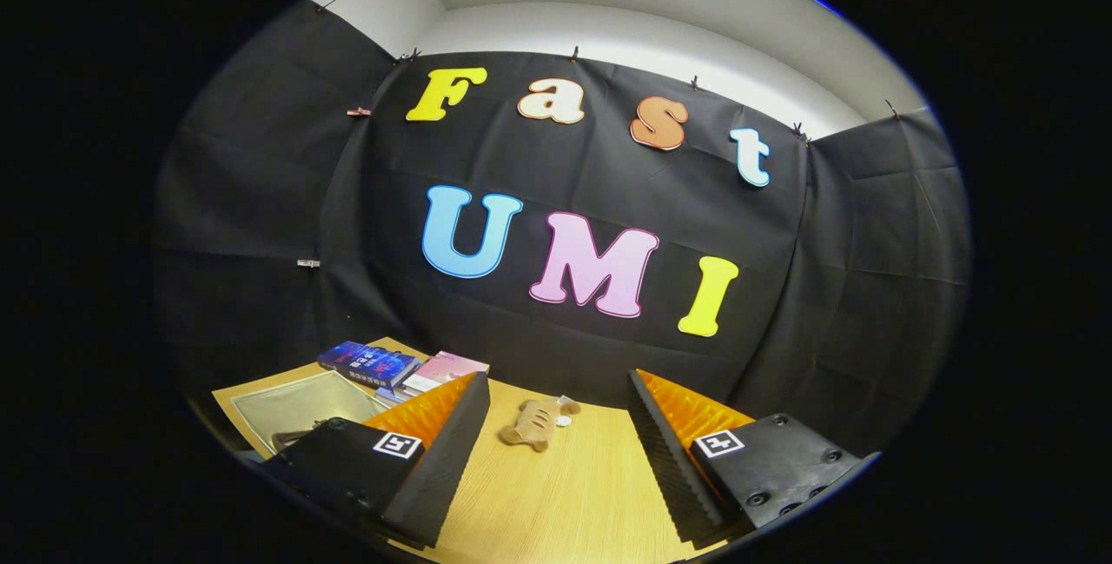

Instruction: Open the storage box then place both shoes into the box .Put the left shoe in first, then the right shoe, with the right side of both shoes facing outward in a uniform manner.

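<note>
My gripper (556,438) is open, its two fingers spread wide over the wooden table (565,494) with nothing between them. A small tan shoe (530,425) lies on its side on the table just beyond the fingers, slightly toward the left finger, with a small white object (565,419) next to it. Left of the left finger lies a pale, shallow box (300,403) with a light rim; part of it is hidden behind that finger.
Several books (373,366) in blue and pink covers lie stacked at the table's far left, behind the pale box. The black cloth wall (556,321) rises close behind the table's far edge.
</note>
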The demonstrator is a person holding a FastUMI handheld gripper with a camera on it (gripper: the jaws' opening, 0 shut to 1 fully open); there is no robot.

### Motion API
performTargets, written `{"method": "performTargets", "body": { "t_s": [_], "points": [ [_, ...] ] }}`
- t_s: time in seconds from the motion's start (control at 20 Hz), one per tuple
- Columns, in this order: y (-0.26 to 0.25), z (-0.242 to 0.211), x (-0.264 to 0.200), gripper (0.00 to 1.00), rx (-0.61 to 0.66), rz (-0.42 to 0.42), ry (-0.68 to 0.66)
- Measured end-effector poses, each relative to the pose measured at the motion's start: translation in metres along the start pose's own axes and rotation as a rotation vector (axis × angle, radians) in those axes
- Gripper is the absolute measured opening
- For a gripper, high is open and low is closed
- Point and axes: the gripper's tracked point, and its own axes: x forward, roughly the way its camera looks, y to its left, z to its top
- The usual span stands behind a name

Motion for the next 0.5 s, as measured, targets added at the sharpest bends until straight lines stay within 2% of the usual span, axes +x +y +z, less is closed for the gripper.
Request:
{"method": "performTargets", "body": {
  "t_s": [0.5],
  "points": [
    [-0.0011,-0.0054,-0.0031,0.98,0.009,-0.011,0.014]
  ]
}}
